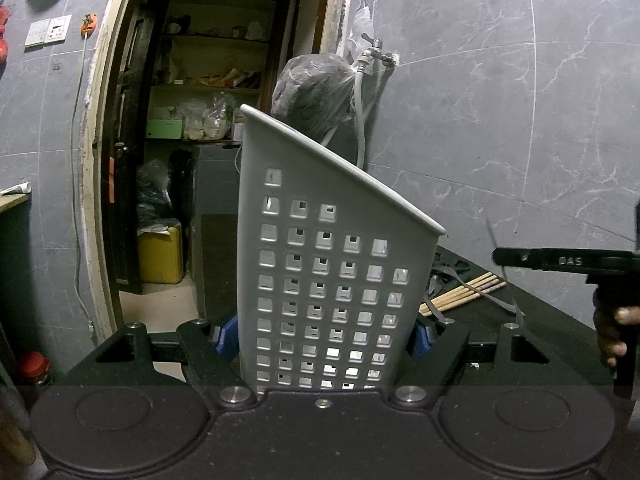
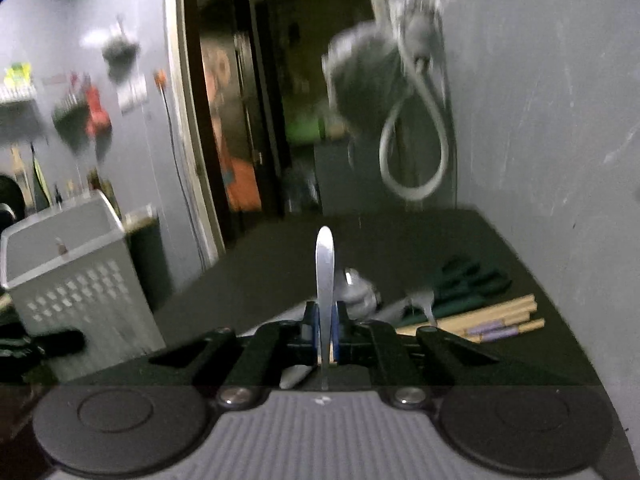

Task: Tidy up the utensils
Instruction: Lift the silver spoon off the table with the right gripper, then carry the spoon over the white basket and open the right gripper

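Caddy [image 1: 332, 264], grey plastic with a slanted rim and rows of square holes, sits clamped between the blue pads of the left gripper [image 1: 324, 338], whose jaws press on its two sides. From the right wrist view the same caddy [image 2: 80, 280] shows at the left, tilted, with its open top visible; what lies inside cannot be made out through the blur. The right gripper [image 2: 326, 330] has its jaws nearly closed on the handle of a metal utensil [image 2: 325, 272], which stands up between the blue pads with its rounded end uppermost. On the dark table [image 2: 400, 248] behind lie wooden chopsticks [image 2: 492, 316], more metal cutlery [image 2: 360, 288] and a dark green item [image 2: 464, 280], near one another and well apart from the caddy
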`<state>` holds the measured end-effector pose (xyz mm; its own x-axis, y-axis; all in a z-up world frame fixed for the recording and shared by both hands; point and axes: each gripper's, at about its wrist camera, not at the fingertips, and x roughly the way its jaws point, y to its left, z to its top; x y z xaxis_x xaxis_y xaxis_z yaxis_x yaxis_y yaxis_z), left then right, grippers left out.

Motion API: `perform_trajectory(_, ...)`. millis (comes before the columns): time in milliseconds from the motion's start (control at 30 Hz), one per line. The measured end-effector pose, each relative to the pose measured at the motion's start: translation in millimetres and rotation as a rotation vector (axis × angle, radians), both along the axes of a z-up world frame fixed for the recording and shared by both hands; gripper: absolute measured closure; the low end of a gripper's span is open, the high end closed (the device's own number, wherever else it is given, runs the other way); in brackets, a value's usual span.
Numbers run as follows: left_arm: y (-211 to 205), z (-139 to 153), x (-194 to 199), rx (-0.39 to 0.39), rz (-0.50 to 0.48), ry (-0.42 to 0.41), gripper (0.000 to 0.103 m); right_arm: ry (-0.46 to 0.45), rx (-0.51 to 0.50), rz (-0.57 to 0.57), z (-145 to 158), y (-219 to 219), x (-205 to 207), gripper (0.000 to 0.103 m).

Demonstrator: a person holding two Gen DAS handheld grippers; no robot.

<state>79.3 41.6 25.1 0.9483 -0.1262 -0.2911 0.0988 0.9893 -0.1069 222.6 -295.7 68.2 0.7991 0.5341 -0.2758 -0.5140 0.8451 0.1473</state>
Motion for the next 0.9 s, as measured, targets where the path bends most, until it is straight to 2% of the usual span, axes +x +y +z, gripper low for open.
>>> perform_trajectory(300,0,0,0,-0.001,0.0,0.0,0.025,-0.131,0.051,-0.028,-8,-9,-38,0.095)
perform_trajectory(500,-1,0,0,-0.001,0.001,0.001,0.025,-0.24,0.045,-0.063,-10,-19,-86,0.095)
perform_trajectory(700,-1,0,0,0.001,0.002,0.001,0.025,-0.258,0.048,-0.094,-26,-26,-127,0.095)
perform_trajectory(900,-3,0,0,0.006,0.006,0.002,0.025,-0.233,0.084,-0.126,-37,-35,-147,0.095)
